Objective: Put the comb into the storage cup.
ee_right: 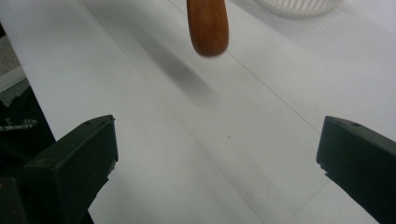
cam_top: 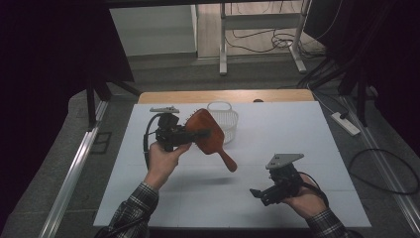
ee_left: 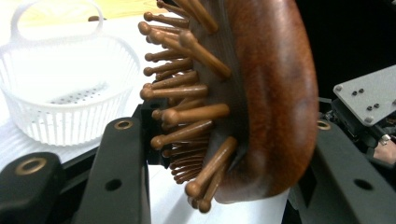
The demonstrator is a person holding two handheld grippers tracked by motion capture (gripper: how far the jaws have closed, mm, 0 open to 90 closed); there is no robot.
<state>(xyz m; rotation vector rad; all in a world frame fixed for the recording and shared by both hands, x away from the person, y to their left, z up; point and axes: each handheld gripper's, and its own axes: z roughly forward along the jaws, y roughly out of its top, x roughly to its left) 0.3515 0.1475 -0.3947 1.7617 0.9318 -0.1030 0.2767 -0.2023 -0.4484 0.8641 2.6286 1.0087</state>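
Reddish-brown wooden paddle hairbrush [cam_top: 207,135] hangs above the white surface [cam_top: 277,124] in the high view, its head clamped in the left gripper [cam_top: 198,134] and its handle slanting down toward the middle of the surface without touching it; a soft shadow lies beneath. Just behind the brush head, near the far edge, stands a small white slatted plastic basket [cam_top: 225,119] with a loop handle. The right gripper [cam_top: 256,193] hovers near the front edge, right of centre, well apart from the brush.

From the left gripper view comes the detail the high view lacks: the brush's wooden pegs [ee_left: 187,116] with rounded tips point toward the basket [ee_left: 65,102], and the black jaws press on the head from both sides, one on the peg side and one on the smooth back [ee_left: 275,102].

Right gripper view shows its own jaws spread wide with nothing between them, bare surface [ee_right: 196,154] below, and the rounded end of the brush handle [ee_right: 208,28] hanging ahead.
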